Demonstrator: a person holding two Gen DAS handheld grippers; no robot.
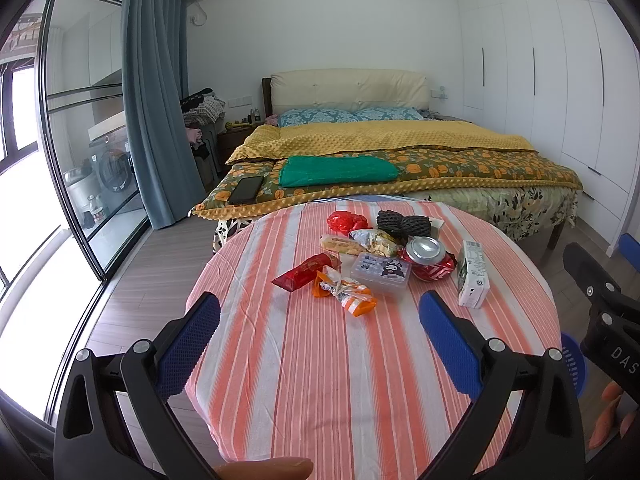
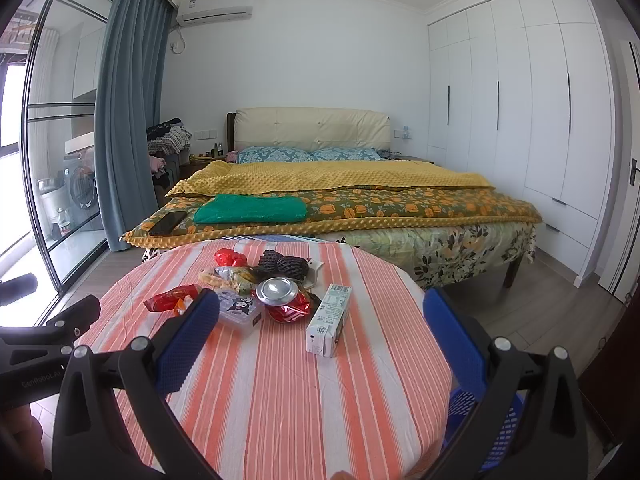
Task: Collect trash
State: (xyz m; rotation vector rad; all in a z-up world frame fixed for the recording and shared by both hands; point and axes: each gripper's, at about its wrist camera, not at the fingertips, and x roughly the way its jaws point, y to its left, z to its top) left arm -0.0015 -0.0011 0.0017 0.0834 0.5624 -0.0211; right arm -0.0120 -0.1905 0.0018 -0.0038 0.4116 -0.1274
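Both the left gripper (image 1: 320, 340) and right gripper (image 2: 322, 338) are held spread, empty. Trash is clustered around the crushed red aluminium can (image 2: 282, 300); the white-green paper carton (image 2: 330, 320), just beside it, could be toppled by careless reaching.

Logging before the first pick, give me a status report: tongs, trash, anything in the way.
Left tongs and right tongs open, empty, above table. Trash pile untouched: crushed can, milk carton, wrappers. Blue basket beside table. Path clear.
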